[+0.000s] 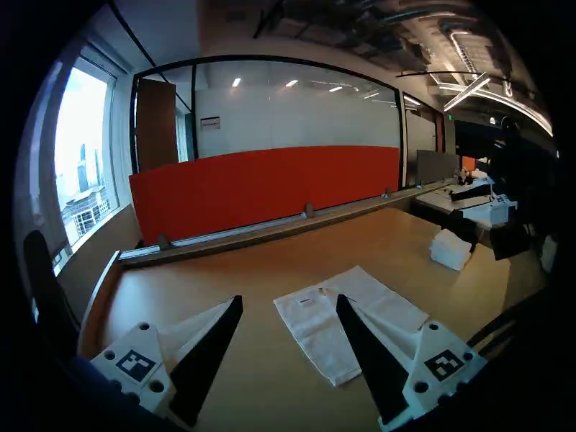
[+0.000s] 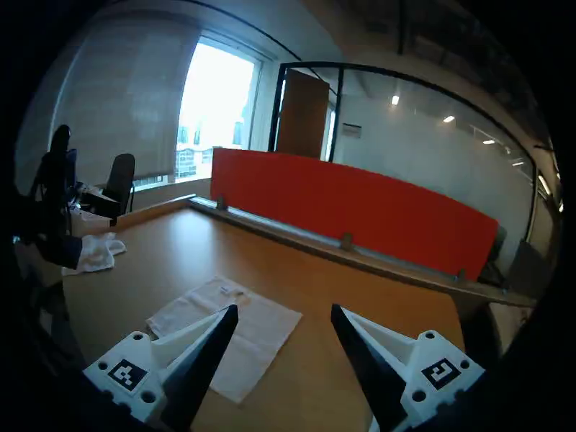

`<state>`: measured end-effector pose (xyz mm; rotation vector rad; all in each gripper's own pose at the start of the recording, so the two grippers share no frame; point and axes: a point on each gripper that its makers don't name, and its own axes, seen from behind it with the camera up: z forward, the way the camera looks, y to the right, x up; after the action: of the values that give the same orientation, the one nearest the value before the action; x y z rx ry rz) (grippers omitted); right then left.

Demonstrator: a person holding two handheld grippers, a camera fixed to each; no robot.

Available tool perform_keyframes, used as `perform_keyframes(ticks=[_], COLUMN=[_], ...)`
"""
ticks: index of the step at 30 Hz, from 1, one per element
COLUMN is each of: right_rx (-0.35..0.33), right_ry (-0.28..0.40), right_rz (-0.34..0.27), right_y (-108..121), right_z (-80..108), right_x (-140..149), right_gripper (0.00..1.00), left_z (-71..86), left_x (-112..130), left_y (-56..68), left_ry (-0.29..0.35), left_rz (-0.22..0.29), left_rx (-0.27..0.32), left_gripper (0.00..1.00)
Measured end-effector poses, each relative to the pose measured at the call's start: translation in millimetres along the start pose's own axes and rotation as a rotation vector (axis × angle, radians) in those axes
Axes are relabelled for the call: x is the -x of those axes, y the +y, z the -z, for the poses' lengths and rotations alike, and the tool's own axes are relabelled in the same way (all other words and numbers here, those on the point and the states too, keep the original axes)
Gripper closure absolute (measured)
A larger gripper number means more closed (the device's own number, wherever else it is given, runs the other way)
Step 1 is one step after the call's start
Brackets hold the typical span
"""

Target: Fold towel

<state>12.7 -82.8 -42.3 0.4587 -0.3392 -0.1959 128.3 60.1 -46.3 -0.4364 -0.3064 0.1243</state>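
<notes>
While hovering above the worktop (image 1: 237,266), held wide apart and empty: left gripper (image 1: 288,298), right gripper (image 2: 284,307); spread flat, unfolded, just ahead, white towel (image 1: 313,335), likely for easy pinching of near corners.

Left gripper (image 1: 288,298): two tapered black fingers (image 1: 209,353), white mounts (image 1: 180,333), square black-and-white marker (image 1: 135,365) on each mount, round holes (image 1: 144,326) beside marker. Right gripper (image 2: 284,307): same black fingers, white mounts, markers.

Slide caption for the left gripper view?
Open left gripper above a white towel spread flat on the wooden desk, red divider behind.
</notes>
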Motion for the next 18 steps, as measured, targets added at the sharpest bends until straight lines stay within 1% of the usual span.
perform_keyframes(ticks=[4,12,18], right_rx=[-0.023,-0.071,-0.095], right_ry=[-0.027,-0.082,-0.113], right_rz=[0.005,0.011,0.011], right_y=[-7.2,-23.1,-30.7], right_z=[-6.8,-22.8,-36.0], right_x=[13.3,47.3,71.4], right_gripper=[0.00,0.00,0.00], left_z=[-7.6,-25.6,-39.6], left_x=[14.8,49.8,77.3], left_y=[6.6,26.6,38.3], left_ry=[-0.023,-0.080,-0.126], left_rz=[-0.007,-0.037,-0.061], left_rx=[0.021,0.086,0.116], left_gripper=[0.04,0.03,0.03])
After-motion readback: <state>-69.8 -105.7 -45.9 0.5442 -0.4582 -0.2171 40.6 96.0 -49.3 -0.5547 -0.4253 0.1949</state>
